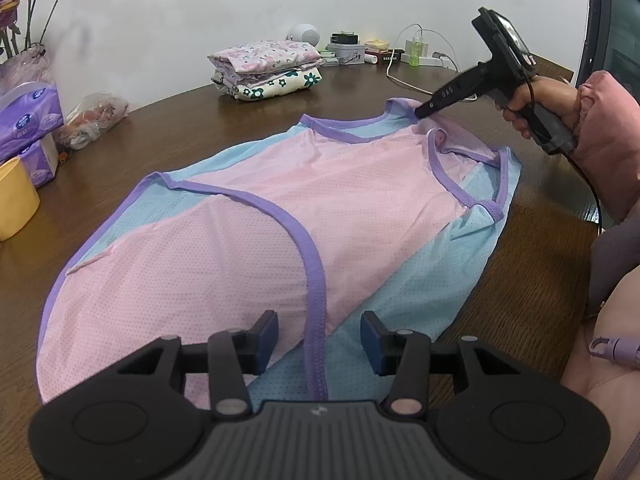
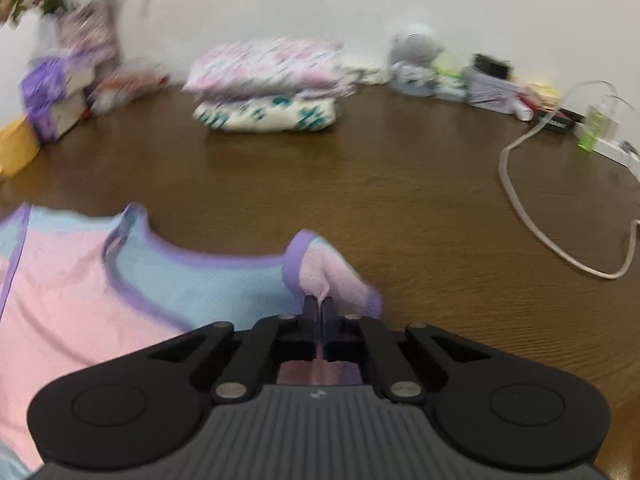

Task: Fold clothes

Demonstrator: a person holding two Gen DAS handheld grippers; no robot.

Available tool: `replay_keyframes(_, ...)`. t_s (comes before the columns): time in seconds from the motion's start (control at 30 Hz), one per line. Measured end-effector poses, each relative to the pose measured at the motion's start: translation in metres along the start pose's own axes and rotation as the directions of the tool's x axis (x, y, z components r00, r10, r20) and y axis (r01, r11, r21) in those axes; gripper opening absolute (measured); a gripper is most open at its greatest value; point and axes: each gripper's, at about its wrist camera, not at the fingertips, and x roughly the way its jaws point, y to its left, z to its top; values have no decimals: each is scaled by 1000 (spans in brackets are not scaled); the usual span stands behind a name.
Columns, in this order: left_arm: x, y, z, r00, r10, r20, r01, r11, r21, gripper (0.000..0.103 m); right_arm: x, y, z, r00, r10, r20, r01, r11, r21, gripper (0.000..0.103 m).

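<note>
Across the brown wooden table [image 1: 360,92] lies a pink-and-blue mesh garment with purple trim [image 1: 248,232]; left gripper [image 1: 319,344] hovers spread over its hem, while right gripper [image 2: 320,306] is pressed together, pinching its pink shoulder strap [image 2: 324,276].

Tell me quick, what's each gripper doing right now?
Left gripper: open above the garment's hem, holding nothing.
Right gripper: shut on the garment's shoulder strap.

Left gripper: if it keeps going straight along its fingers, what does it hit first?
Most likely the pink and blue garment: the left gripper points down at it, jaws open, purple trim running between the fingers. How high it hangs above the cloth is unclear.
</note>
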Motion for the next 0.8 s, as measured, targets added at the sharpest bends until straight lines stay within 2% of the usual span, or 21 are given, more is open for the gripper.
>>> replay_keyframes(0.07,0,0,0,1000,0,1,0,1000,0,44,-3,-11,3,1000,-14,14,13,998,57,2)
replay_keyframes(0.17,0,0,-1,1000,0,3,0,1000,-3,45,-11,-22,2,999,47,18,-49,991,125,7)
replay_keyframes(0.23,0,0,-1,1000,0,3,0,1000,-2,45,-22,-23,-1,996,86,24,-88,987,134,22)
replay_keyframes(0.3,0,0,-1,1000,-2,4,2,1000,-1,46,-38,-14,-9,993,111,31,-114,990,87,34)
replay_keyframes(0.33,0,-1,-1,1000,-1,4,1,1000,1,47,-46,-10,-14,992,125,30,-126,990,64,34)
replay_keyframes(0.5,0,-1,-1,1000,0,6,0,1000,3,48,-69,16,-48,984,167,-66,-172,983,-71,34)
replay_keyframes(0.67,1,-2,-1,1000,0,8,0,1000,2,49,-68,30,-67,985,127,-118,-145,977,-154,32)
replay_keyframes(0.73,0,-2,-2,1000,1,10,-1,1000,0,49,-66,28,-68,986,119,-116,-136,979,-151,5)
replay_keyframes(0.8,0,-2,-3,1000,0,12,0,1000,-2,49,-65,26,-69,987,110,-114,-126,981,-148,5)
